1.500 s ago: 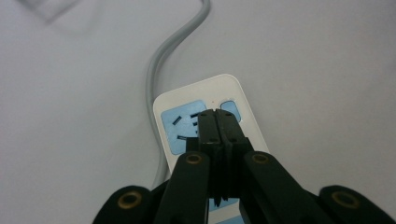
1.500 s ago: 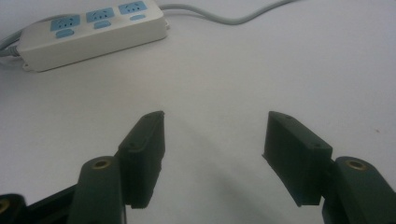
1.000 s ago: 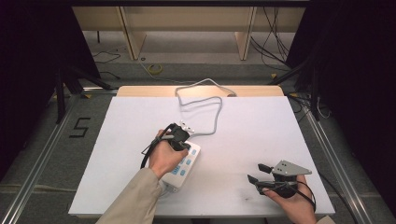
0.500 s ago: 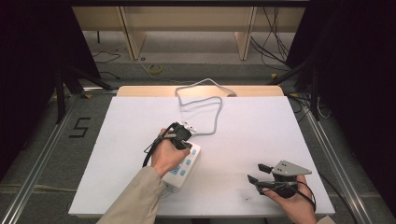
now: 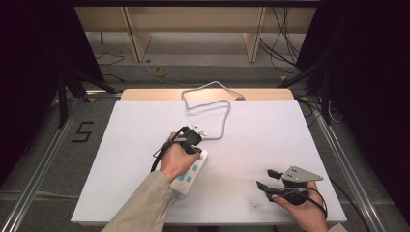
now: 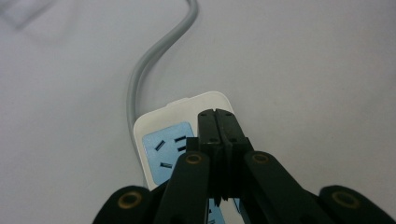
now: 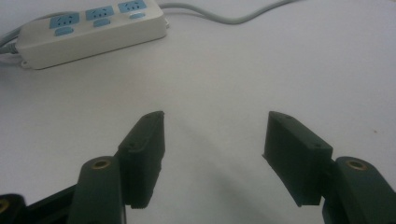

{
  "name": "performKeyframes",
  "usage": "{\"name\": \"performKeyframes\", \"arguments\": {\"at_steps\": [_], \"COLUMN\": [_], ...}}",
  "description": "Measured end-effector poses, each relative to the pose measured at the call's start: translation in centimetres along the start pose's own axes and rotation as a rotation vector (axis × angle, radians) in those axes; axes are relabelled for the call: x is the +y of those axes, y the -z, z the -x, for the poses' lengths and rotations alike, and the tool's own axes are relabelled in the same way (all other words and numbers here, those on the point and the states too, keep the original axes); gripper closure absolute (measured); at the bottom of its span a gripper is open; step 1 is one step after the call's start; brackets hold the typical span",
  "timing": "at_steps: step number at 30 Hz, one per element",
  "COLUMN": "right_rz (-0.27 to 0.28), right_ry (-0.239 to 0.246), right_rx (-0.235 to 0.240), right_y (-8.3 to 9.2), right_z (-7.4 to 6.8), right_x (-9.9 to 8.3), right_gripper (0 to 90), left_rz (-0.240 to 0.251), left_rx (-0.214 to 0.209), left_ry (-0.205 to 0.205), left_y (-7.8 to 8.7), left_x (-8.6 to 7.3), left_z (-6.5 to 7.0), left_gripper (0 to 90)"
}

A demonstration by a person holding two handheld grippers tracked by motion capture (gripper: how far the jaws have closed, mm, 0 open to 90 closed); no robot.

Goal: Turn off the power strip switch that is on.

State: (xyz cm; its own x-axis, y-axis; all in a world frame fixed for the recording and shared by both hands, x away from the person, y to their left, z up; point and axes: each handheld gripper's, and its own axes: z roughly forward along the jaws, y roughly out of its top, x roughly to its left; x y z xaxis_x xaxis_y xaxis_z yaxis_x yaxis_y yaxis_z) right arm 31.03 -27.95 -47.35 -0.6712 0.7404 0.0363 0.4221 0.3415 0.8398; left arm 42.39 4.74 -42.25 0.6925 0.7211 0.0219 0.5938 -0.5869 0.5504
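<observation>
A white power strip (image 5: pixel 189 175) with blue sockets lies on the white table (image 5: pixel 270 140), partly under a person's left hand. Its grey cable (image 5: pixel 225 116) loops toward the table's far edge. My left gripper (image 5: pixel 193 140) is over the strip's cable end. In the left gripper view its jaws are shut (image 6: pixel 215 116) just above a blue socket (image 6: pixel 166 151), with nothing seen between them, and the cable (image 6: pixel 140 74) runs away from the strip (image 6: pixel 187 105). My right gripper (image 5: pixel 265 179) rests open near the front right, and the strip (image 7: pixel 93 28) lies beyond its empty jaws (image 7: pixel 212 135).
The cable (image 7: pixel 224 19) curves across the table behind the strip. Beyond the table's far edge are wooden shelf legs (image 5: pixel 254 38) and floor cables (image 5: pixel 162 71). A metal rail (image 5: pixel 338 154) runs along the right side.
</observation>
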Motion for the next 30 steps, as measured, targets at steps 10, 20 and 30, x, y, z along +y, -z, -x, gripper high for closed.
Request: {"name": "performKeyframes", "arguments": {"at_steps": [10, 20, 30], "right_rz": [0.000, 0.000, -0.001], "right_ry": [-0.001, -0.001, 0.000], "right_rx": [0.001, 0.002, 0.002], "right_y": [0.0, 0.0, 0.0], "right_z": [0.0, 0.0, 0.0], "right_x": [0.0, 0.0, 0.0], "right_gripper": [38.9, 38.9, 38.9], "left_rz": [-0.010, -0.026, -0.039], "left_rx": [-0.007, -0.013, -0.012], "left_ry": [0.001, -0.001, -0.003], "left_y": [-0.5, -1.2, -1.6], "left_x": [0.2, 0.3, 0.4], "left_z": [0.2, 0.3, 0.3], "left_gripper": [89.7, 89.7, 89.7]}}
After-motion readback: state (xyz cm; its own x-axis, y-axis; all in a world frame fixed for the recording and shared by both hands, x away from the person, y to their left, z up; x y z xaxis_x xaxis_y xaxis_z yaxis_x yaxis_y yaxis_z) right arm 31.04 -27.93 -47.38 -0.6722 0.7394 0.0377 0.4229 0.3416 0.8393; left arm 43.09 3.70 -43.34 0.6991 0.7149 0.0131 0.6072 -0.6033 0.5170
